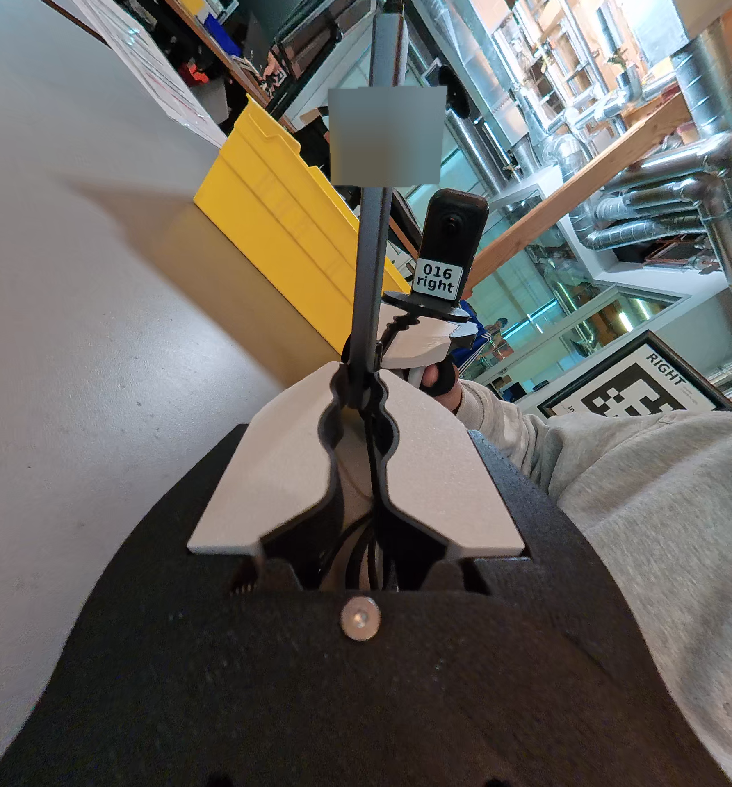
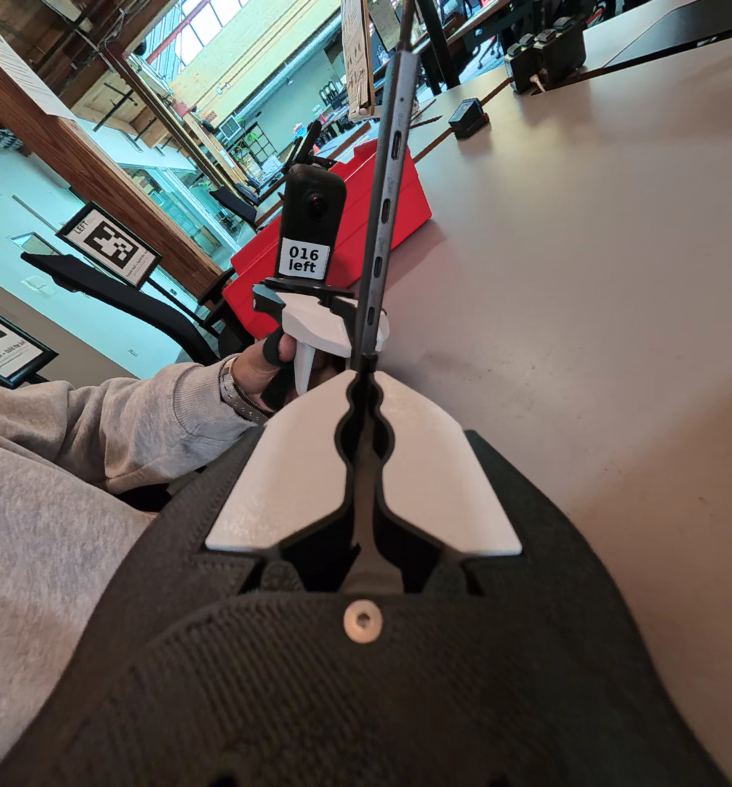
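A thin grey slab-like device point(image 1: 370, 255) is seen edge-on and held upright above the pale table point(image 1: 78, 340). In the right wrist view its edge point(image 2: 387, 204) shows several small ports. My left gripper point(image 1: 357, 383) is shut on its lower end. My right gripper point(image 2: 364, 374) is shut on the same end from the opposite side. Each gripper shows in the other's view, clamped on the device: the right one point(image 1: 381, 340) and the left one point(image 2: 355, 332), each with a black camera on top and a hand on its handle.
A yellow bin point(image 1: 279, 238) stands on the table behind the device. A red bin point(image 2: 355, 221) stands at the table's edge. A small black box point(image 2: 468, 117) and a black charger block point(image 2: 547, 55) sit farther back. A person's grey sleeve point(image 2: 100, 426) and a black chair point(image 2: 121, 294) are on the left. The tips of both grippers are at nearly the same place.
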A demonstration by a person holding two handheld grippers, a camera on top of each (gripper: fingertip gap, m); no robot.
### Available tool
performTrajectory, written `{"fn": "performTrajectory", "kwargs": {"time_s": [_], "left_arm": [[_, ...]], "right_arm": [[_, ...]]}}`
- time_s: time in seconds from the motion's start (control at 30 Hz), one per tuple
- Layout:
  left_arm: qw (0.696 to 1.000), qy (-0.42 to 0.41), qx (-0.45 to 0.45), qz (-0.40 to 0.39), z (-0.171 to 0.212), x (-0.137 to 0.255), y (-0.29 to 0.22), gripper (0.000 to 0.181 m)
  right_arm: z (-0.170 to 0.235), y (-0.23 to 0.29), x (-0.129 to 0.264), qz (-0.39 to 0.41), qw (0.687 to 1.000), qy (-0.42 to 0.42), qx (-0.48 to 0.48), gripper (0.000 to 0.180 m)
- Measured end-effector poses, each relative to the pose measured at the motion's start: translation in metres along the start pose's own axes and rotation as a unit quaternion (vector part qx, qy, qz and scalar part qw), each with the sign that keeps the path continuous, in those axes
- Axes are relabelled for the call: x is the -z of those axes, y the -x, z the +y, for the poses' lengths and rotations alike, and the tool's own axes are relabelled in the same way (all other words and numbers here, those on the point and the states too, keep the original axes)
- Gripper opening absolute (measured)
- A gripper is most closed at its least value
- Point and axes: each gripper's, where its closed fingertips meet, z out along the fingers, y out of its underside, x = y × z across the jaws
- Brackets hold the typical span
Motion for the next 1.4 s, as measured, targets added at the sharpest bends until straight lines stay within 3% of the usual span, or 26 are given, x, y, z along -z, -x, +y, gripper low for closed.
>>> {"fn": "performTrajectory", "kwargs": {"time_s": [0.77, 0.9, 1.4], "left_arm": [[1.000, 0.002, 0.000, 0.002, -0.001, 0.000, 0.001, 0.011], [1.000, -0.012, 0.011, 0.010, -0.004, 0.003, 0.001, 0.011], [0.998, -0.029, 0.026, 0.042, -0.010, 0.006, -0.004, 0.013]], "right_arm": [[0.001, -0.002, -0.001, -0.024, 0.999, -0.016, -0.022, 0.002], [-0.003, 0.002, -0.002, -0.035, 0.998, -0.028, -0.033, 0.017], [0.008, 0.012, -0.010, -0.034, 0.999, 0.009, 0.005, 0.009]]}}
